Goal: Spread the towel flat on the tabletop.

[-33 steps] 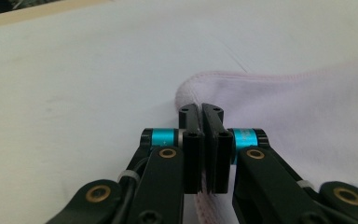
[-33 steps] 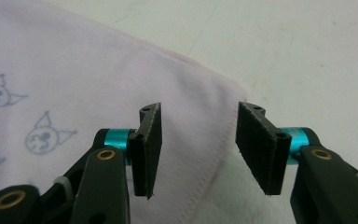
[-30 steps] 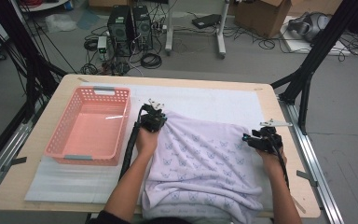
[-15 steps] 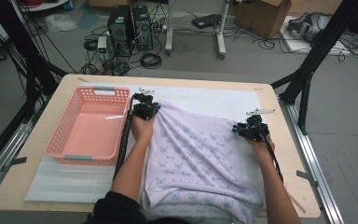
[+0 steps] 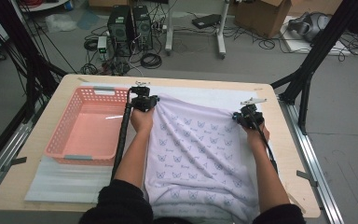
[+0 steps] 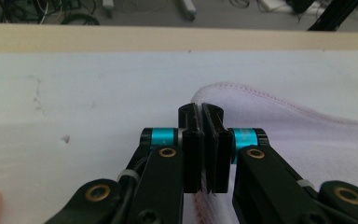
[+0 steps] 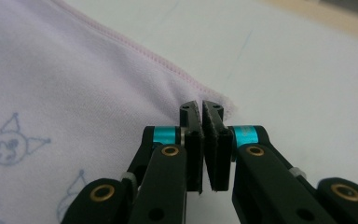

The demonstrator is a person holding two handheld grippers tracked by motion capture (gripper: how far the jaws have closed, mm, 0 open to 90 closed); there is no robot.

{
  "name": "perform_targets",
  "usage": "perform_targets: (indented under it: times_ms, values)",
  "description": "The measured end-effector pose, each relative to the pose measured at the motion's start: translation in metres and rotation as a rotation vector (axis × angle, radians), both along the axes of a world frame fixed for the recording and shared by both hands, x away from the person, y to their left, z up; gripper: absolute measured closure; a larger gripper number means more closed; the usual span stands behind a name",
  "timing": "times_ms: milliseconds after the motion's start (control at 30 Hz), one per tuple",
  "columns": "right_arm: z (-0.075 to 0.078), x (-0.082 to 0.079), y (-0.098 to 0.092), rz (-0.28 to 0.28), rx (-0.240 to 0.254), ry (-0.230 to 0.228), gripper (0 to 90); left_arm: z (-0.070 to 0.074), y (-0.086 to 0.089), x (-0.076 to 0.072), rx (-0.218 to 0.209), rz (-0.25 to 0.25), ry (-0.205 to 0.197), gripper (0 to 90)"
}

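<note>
Left gripper (image 5: pixel 143 101) clamped on towel (image 5: pixel 196 154) far corner; right gripper (image 5: pixel 248 116) jaws just closed, pinching opposite corner. Purpose, judged: spreading cloth flat on counter (image 5: pixel 279 100).

High view: fixed overhead, near side of table (image 5: pixel 74 84), facing forward and down, far off. 2 gripper views: low over white mat (image 6: pixel 74 93), very close, looking along own jaws. All 3 share cloth (image 5: pixel 196 149) far edge; each gripper view frames 1 corner.

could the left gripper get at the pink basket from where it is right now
Probably yes, but not as is: the pink basket sits open just beside the left gripper, nothing between, yet that gripper is shut on a corner of the towel.
</note>
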State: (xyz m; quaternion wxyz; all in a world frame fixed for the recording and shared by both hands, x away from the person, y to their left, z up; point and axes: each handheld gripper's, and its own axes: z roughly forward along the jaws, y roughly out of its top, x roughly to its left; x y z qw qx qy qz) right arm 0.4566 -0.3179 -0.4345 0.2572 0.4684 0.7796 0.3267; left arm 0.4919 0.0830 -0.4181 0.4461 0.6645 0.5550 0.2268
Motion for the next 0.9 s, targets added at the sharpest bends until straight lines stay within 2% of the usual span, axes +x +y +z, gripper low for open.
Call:
perform_targets:
  times_ms: [100, 133, 233, 267, 300, 333, 367, 433, 467, 533, 567, 700, 767, 800, 900]
  values:
    - [0.013, 0.007, -0.001, -0.025, -0.024, -0.091, 87.0, 0.006, -0.001, 0.003, 0.008, -0.012, -0.033, 86.3]
    - [0.017, 0.009, -0.001, -0.038, -0.015, -0.123, 87.0, 0.007, -0.001, 0.004, 0.007, -0.012, -0.046, 86.3]
    - [0.026, 0.015, -0.003, -0.06, 0.01, -0.168, 87.0, 0.01, -0.001, 0.007, 0.002, 0.002, -0.096, 86.3]
    - [0.028, 0.017, -0.002, -0.066, 0.022, -0.177, 87.0, 0.008, -0.001, 0.009, -0.006, 0.011, -0.099, 86.3]
    - [0.029, 0.018, -0.001, -0.07, 0.027, -0.206, 87.0, 0.006, 0.0, 0.01, -0.006, 0.017, -0.101, 86.0]
    - [0.029, 0.019, -0.001, -0.079, 0.031, -0.226, 86.9, 0.004, 0.0, 0.011, 0.002, 0.015, -0.097, 85.2]
    - [0.028, 0.02, 0.0, -0.09, 0.031, -0.228, 86.7, 0.001, -0.002, 0.011, 0.032, 0.032, -0.09, 80.9]
    - [0.02, 0.025, 0.001, -0.128, 0.006, -0.175, 80.6, -0.006, -0.003, 0.013, 0.048, 0.062, -0.044, 51.1]
    - [0.016, 0.027, 0.0, -0.15, 0.016, -0.147, 71.2, -0.008, -0.003, 0.013, 0.061, 0.048, -0.021, 46.8]
    - [0.012, 0.027, -0.005, -0.168, 0.069, -0.097, 65.8, -0.011, -0.004, 0.011, 0.1, 0.024, 0.013, 43.8]
    - [0.012, 0.026, -0.007, -0.171, 0.088, -0.079, 63.7, -0.012, -0.004, 0.009, 0.101, 0.01, 0.03, 42.6]
    - [0.013, 0.015, -0.013, -0.165, 0.112, -0.053, 61.5, -0.018, -0.006, -0.002, 0.128, -0.027, 0.06, 45.2]
    - [0.013, 0.007, -0.016, -0.15, 0.119, -0.036, 61.5, -0.021, -0.006, -0.005, 0.137, -0.042, 0.106, 47.3]
    - [0.013, 0.003, -0.018, -0.142, 0.12, -0.028, 61.6, -0.023, -0.007, -0.007, 0.141, -0.042, 0.115, 48.0]
    - [0.011, -0.011, -0.025, -0.131, 0.122, 0.005, 61.8, -0.026, -0.004, -0.009, 0.126, -0.023, 0.097, 53.2]
